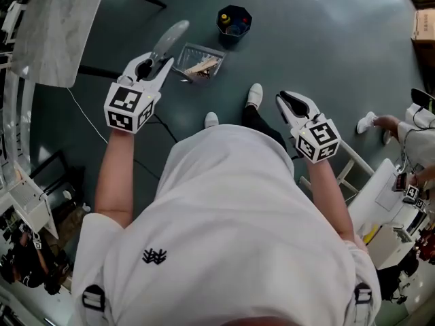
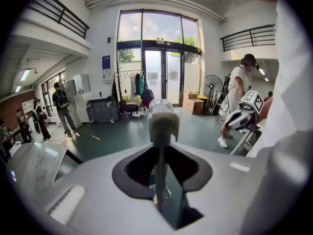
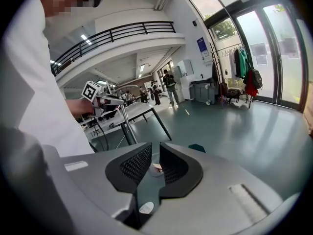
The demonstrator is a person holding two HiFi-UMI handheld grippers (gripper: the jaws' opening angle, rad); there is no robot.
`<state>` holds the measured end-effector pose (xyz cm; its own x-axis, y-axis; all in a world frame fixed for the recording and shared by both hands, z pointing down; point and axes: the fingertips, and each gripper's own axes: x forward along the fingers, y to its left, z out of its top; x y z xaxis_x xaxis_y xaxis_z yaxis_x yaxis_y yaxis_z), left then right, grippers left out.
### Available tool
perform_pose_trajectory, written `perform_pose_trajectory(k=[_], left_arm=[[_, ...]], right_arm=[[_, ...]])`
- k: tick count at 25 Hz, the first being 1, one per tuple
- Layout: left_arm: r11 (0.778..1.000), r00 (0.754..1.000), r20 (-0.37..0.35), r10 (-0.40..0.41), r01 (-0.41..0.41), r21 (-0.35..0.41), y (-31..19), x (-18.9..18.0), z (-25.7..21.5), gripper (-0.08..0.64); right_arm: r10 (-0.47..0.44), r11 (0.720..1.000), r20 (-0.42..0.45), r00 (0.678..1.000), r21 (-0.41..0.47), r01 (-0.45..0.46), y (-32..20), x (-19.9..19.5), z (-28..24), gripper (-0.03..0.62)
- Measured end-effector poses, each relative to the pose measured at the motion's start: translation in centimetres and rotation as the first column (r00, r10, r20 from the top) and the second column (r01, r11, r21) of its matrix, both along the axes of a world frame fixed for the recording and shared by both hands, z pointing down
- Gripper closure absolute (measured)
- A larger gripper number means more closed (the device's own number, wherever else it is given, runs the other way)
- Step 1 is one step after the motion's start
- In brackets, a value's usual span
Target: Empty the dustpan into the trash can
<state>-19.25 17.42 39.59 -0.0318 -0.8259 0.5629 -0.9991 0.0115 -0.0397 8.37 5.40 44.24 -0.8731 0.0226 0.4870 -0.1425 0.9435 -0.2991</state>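
Note:
The dustpan [image 1: 201, 63] rests on the dark floor ahead of me, its tray holding pale scraps. Its long grey handle [image 1: 170, 38] rises to my left gripper [image 1: 158, 65], which is shut on it. In the left gripper view the handle [image 2: 162, 126] stands upright between the jaws of that gripper [image 2: 163, 151]. The dark trash can [image 1: 234, 20] stands just beyond the dustpan, apart from it. My right gripper [image 1: 289, 100] hangs to the right, away from both. In the right gripper view its jaws [image 3: 152, 153] are nearly together with nothing between them.
A marble-topped table [image 1: 58, 26] stands at the far left, a cable [image 1: 85, 117] trailing on the floor beside it. My white shoes [image 1: 255, 95] are near the dustpan. Another person [image 1: 408, 128] and a white frame [image 1: 346, 172] are at the right.

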Motion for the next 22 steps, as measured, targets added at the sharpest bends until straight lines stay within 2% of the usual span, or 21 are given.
perform_pose_trajectory(k=[6, 12, 16, 22], left_arm=[[0.997, 0.997, -0.035, -0.067, 0.067, 0.024, -5.6, -2.0, 0.0, 0.416], [0.993, 0.993, -0.052, -0.108, 0.111, 0.043, -10.9, -4.3, -0.4, 0.416], [0.997, 0.996, -0.046, -0.07, 0.071, 0.03, -14.0, -5.4, -0.7, 0.416], [0.999, 0.999, -0.024, 0.041, -0.041, -0.007, -18.0, -7.2, 0.5, 0.416]], right_arm=[[-0.036, 0.999, 0.008, 0.999, -0.001, 0.036, -8.7, -0.5, -0.1, 0.543], [-0.044, 0.999, -0.007, 0.999, -0.01, 0.044, -14.7, -0.2, 1.2, 0.543], [-0.017, 1.0, -0.025, 1.0, -0.025, 0.016, -16.8, -0.4, 1.7, 0.543], [0.054, 0.998, -0.027, 0.998, -0.023, -0.054, -19.2, -2.9, 0.9, 0.543]])
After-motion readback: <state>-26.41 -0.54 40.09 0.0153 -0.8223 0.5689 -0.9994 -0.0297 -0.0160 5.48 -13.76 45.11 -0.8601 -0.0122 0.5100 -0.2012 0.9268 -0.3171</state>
